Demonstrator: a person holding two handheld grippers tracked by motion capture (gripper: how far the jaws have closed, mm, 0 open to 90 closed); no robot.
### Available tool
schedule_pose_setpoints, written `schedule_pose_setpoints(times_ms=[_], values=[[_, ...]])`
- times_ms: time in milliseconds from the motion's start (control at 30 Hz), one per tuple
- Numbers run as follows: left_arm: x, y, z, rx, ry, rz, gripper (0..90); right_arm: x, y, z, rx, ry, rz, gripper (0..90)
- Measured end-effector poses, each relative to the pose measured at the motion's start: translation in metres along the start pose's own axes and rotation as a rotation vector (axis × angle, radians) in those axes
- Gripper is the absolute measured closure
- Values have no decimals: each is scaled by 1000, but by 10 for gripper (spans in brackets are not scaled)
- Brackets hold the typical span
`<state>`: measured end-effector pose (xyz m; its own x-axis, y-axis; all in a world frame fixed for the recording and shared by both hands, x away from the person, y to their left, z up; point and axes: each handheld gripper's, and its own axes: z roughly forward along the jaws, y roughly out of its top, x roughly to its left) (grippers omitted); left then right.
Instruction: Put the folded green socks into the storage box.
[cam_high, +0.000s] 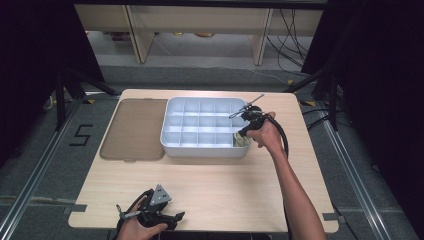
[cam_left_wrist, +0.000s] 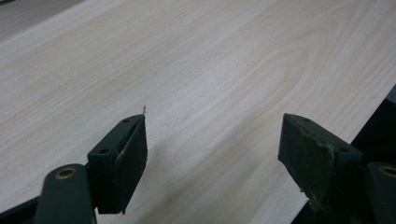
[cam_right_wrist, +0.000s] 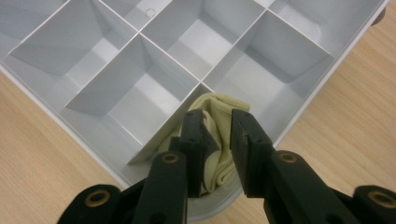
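Observation:
A white tray (cam_high: 200, 151) split into many compartments stands on the wooden table, right of centre. In its near-right corner compartment sits a pale yellow rolled cloth (cam_right_wrist: 219, 108), seen in the high view as a small pale patch (cam_high: 241, 142). My right gripper (cam_right_wrist: 217, 123) reaches down into that compartment from the tray's right side (cam_high: 244, 136), shut on the cloth, which bulges between the two jaws. My left gripper (cam_left_wrist: 212, 140) is open over bare wood with nothing between its jaws. It rests near the table's front edge (cam_high: 172, 216), far from the tray.
A flat brown lid (cam_high: 134, 129) lies on the table just left of the tray. The other tray compartments (cam_right_wrist: 140, 88) hold nothing. The table's front edge runs close by the left gripper's right jaw. Cables and desk legs stand beyond the table.

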<state>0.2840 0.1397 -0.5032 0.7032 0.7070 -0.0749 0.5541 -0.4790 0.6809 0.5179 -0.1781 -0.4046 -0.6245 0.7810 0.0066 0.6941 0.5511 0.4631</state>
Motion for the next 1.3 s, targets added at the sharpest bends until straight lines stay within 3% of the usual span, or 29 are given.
schedule_pose_setpoints(times_ms=[67, 233, 400, 567, 633, 733, 800, 833, 900, 1033, 1167, 1300], values=[[2, 0, 0, 1, 11, 25, 234, 1, 0, 3, -11, 9, -10, 797], [0, 0, 0, 2, 9, -15, 234, 7, 2, 15, 20, 12, -23, 833], [1, 0, -2, 11, 7, 10, 233, 11, 1, 26, 48, 20, -34, 850], [0, 0, -1, 7, 16, -3, 234, 14, 1, 31, 82, 18, -21, 857], [0, 0, -3, 11, 6, -1, 234, 13, 0, 33, 66, 31, -39, 854], [0, 0, -2, 8, 8, -1, 234, 15, 0, 29, 61, 39, -9, 836], [0, 0, -2, 9, 7, -2, 234, 13, 0, 24, 43, 39, -13, 820], [3, 1, -1, -6, 6, 35, 233, 13, -1, 20, 29, 37, -3, 812], [0, 0, -2, 5, 12, -5, 234, 12, -1, 10, -7, 45, -7, 798], [1, 1, 0, -17, -1, 10, 234, 13, -6, -7, -64, 67, 14, 769], [0, 0, -2, 2, 13, -1, 234, 12, -15, -16, -105, 89, 15, 752], [0, 0, -2, 0, 8, -5, 234, 15, -24, -21, -118, 112, 24, 727]])
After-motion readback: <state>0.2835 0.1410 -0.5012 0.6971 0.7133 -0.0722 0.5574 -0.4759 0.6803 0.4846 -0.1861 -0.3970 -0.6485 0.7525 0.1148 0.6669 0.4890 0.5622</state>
